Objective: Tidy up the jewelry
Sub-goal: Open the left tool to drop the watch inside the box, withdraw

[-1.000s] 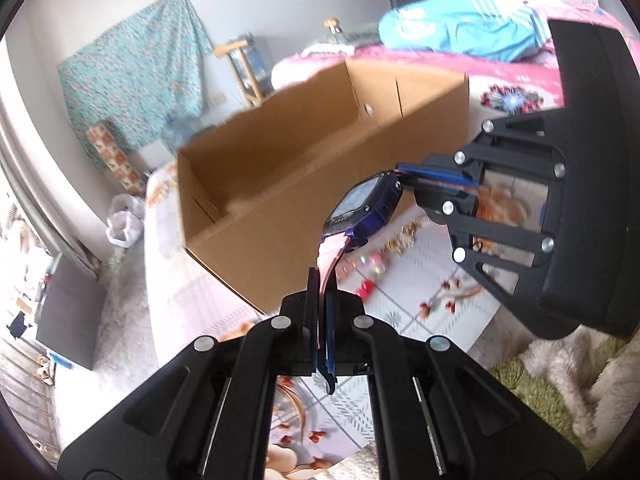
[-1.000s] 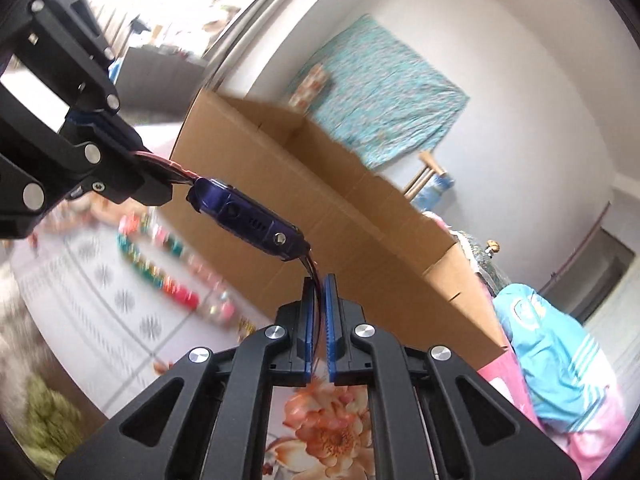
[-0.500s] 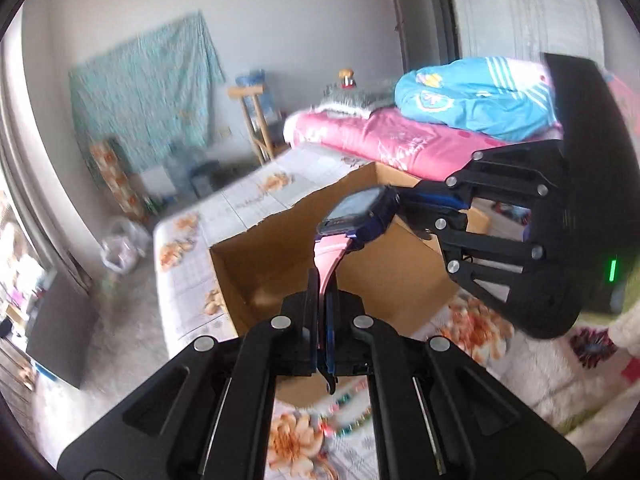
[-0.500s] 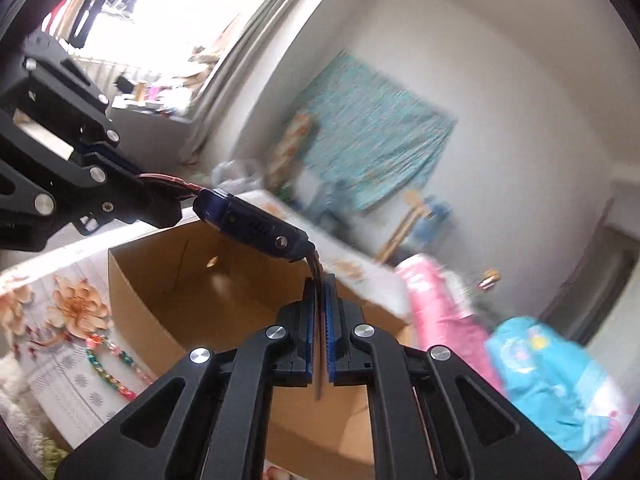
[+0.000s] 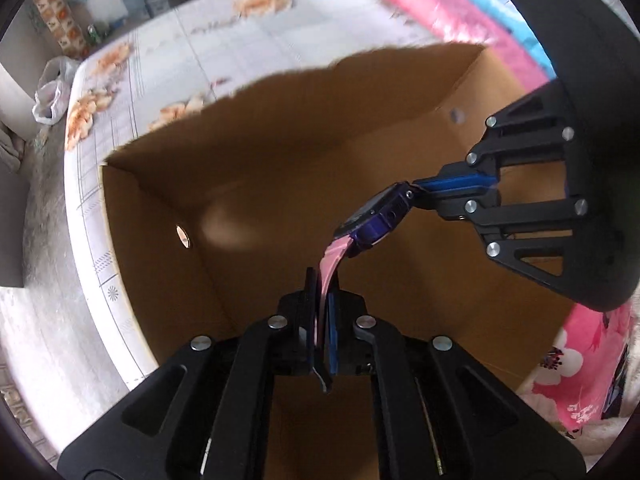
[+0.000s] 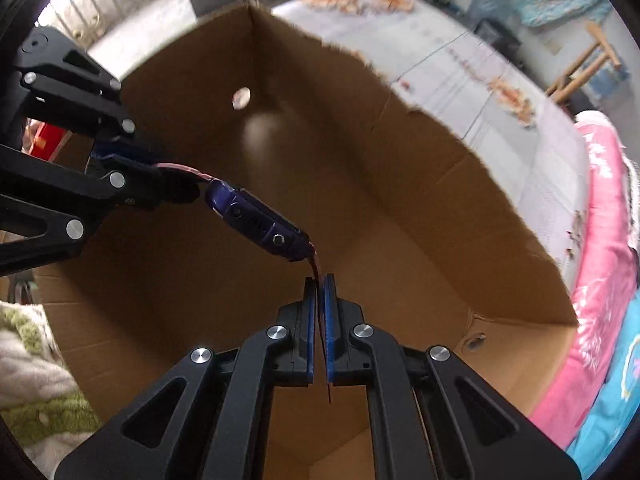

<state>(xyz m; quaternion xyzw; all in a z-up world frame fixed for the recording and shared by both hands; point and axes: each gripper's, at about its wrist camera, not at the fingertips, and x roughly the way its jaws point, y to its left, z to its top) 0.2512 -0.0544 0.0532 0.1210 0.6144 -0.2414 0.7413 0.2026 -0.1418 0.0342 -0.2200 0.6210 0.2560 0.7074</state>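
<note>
You have the watch [image 5: 374, 222] stretched over the open cardboard box [image 5: 280, 128], left tongs [image 5: 320, 320] and right tongs [image 6: 319, 312] each clamped on 1 strap end, so it hangs clear for dropping inside.

Left gripper [image 5: 321, 280] & right gripper [image 5: 416, 192] are holding a watch [image 5: 374, 222] over the cardboard box [image 5: 160, 216].

Blue watch [image 5: 376, 220], pink strap, suspended above seemingly empty cardboard box [image 5: 280, 152].
</note>
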